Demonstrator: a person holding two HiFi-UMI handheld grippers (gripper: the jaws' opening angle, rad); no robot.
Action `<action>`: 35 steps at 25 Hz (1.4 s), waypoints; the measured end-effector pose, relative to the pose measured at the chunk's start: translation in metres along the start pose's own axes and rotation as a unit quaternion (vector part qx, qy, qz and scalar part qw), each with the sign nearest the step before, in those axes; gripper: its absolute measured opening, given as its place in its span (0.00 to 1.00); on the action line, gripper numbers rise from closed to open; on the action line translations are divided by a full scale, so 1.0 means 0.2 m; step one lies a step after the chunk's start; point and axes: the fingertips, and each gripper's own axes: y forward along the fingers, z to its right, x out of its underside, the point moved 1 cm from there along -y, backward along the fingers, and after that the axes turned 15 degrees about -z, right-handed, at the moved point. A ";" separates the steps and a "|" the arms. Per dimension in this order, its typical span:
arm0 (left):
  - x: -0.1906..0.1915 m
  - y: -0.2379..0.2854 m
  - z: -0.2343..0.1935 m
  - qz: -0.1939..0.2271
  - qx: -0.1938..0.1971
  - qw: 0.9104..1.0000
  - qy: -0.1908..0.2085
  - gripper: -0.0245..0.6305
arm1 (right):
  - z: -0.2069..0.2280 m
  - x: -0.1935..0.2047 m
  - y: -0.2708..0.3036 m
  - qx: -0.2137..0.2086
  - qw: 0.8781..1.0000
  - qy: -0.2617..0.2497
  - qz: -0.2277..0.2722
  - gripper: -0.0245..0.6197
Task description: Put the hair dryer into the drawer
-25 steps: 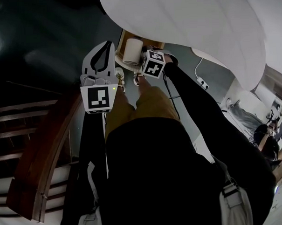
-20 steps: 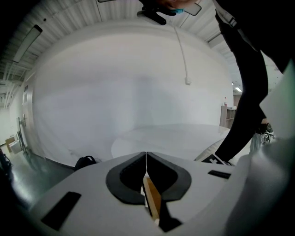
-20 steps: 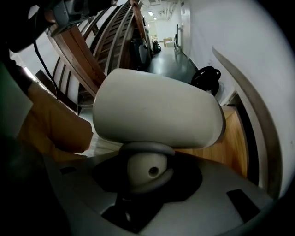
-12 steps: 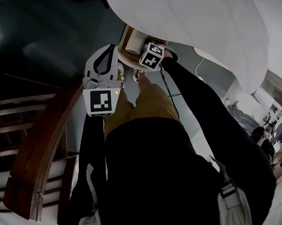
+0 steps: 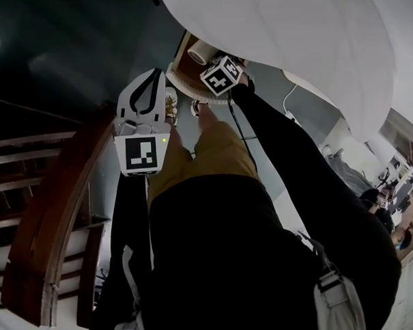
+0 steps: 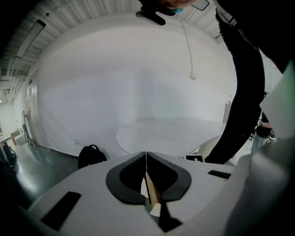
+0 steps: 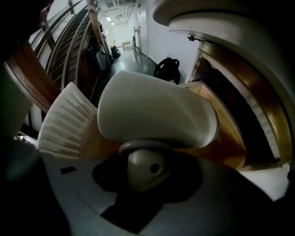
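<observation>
The white hair dryer (image 7: pixel 156 110) fills the right gripper view, its grey handle (image 7: pixel 145 168) standing between the jaws. My right gripper (image 7: pixel 146 159) is shut on that handle and points steeply down. Below the dryer lies the open wooden drawer (image 7: pixel 221 124). In the head view the dryer's barrel (image 5: pixel 200 53) shows just past the right gripper's marker cube (image 5: pixel 222 76), over the drawer (image 5: pixel 180 65). My left gripper (image 5: pixel 158 77) hangs to the left of it, jaws shut and meeting tip to tip (image 6: pixel 146 154) with nothing held.
A big white round table (image 5: pixel 290 41) overhangs the drawer. A white ribbed piece (image 7: pixel 64 122) sits left of the dryer. Wooden stair rails (image 5: pixel 59 222) run along the left. A black backpack (image 6: pixel 91 156) lies on the floor, and a white cable (image 5: pixel 292 102) at the right.
The right gripper has carried the dryer lower and further toward the drawer, and its marker cube has rolled. The left gripper has drifted a little down and left.
</observation>
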 end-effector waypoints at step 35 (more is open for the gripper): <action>0.08 0.06 -0.01 -0.027 0.012 0.999 -0.016 0.07 | 0.12 0.00 0.21 0.052 0.991 0.073 -0.095 0.36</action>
